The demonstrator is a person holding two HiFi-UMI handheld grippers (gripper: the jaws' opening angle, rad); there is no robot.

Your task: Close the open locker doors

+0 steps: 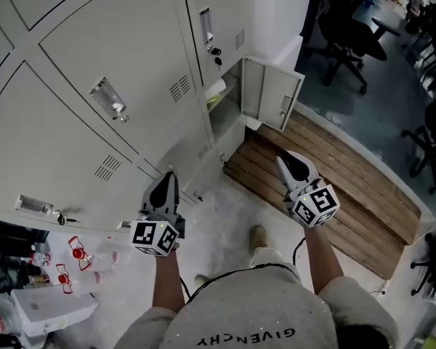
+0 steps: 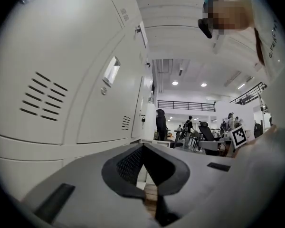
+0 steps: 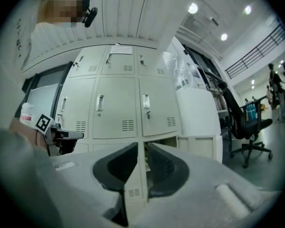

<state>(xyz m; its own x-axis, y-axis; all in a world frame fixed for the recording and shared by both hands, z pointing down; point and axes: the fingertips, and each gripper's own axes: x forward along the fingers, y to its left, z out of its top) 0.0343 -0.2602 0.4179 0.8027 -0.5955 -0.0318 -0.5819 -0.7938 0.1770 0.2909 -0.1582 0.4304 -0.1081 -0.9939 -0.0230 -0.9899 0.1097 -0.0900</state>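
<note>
Door: pale grey metal locker door [image 1: 276, 93], swung open, 12 o'clock of right hand-held gripper [image 1: 283, 162], apart.
Right jaws: slightly parted, empty.
Left hand-held gripper [image 1: 168, 174]: closed, empty.

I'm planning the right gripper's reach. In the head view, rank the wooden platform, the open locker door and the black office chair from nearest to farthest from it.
From the right gripper:
1. wooden platform, directly beneath it.
2. open locker door, ahead, on the bottom locker row.
3. black office chair, far beyond, at the view's top.
</note>
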